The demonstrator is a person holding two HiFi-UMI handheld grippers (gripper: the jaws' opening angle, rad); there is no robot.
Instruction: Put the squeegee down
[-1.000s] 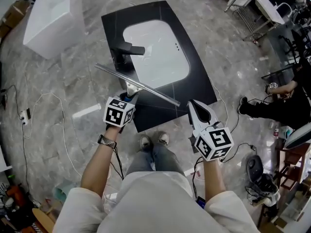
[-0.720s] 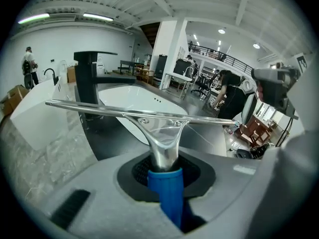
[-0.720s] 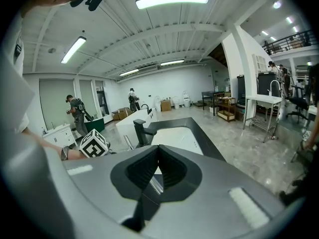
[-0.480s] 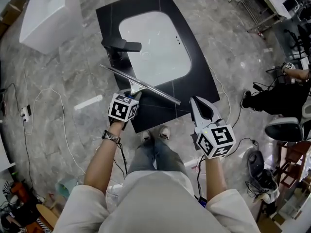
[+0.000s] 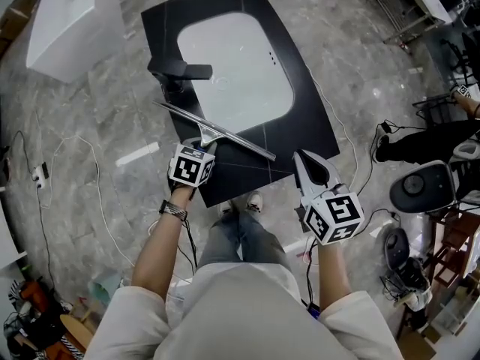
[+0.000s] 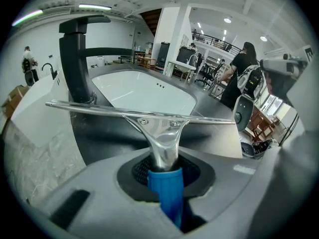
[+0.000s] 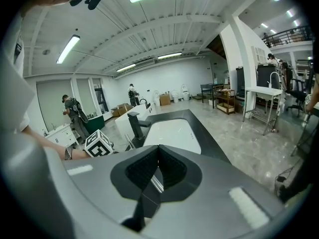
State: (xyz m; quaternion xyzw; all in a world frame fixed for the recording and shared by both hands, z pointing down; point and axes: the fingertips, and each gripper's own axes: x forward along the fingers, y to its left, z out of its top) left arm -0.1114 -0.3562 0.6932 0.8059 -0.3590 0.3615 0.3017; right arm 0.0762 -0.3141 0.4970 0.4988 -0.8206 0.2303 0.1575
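Observation:
My left gripper (image 5: 201, 147) is shut on the blue handle (image 6: 167, 188) of a squeegee (image 5: 214, 131). Its long metal blade (image 6: 134, 113) lies level just above the front of the black countertop (image 5: 296, 137), between the black faucet (image 5: 174, 72) and the counter's near edge. In the left gripper view the blade crosses in front of the white basin (image 6: 144, 91). My right gripper (image 5: 304, 161) hovers at the counter's near right corner, shut with nothing between its jaws. In the right gripper view its pads (image 7: 158, 171) meet.
A white cabinet (image 5: 67, 21) stands on the marble floor at the far left. Cables (image 5: 45, 163) trail over the floor on both sides. A stool (image 5: 424, 187) and a fan (image 5: 396, 259) are at the right, near another person (image 5: 442, 145).
Both grippers have come down toward the countertop, and the squeegee blade has sunk with the left one, closer to the black surface. The left grip on the handle is unchanged.

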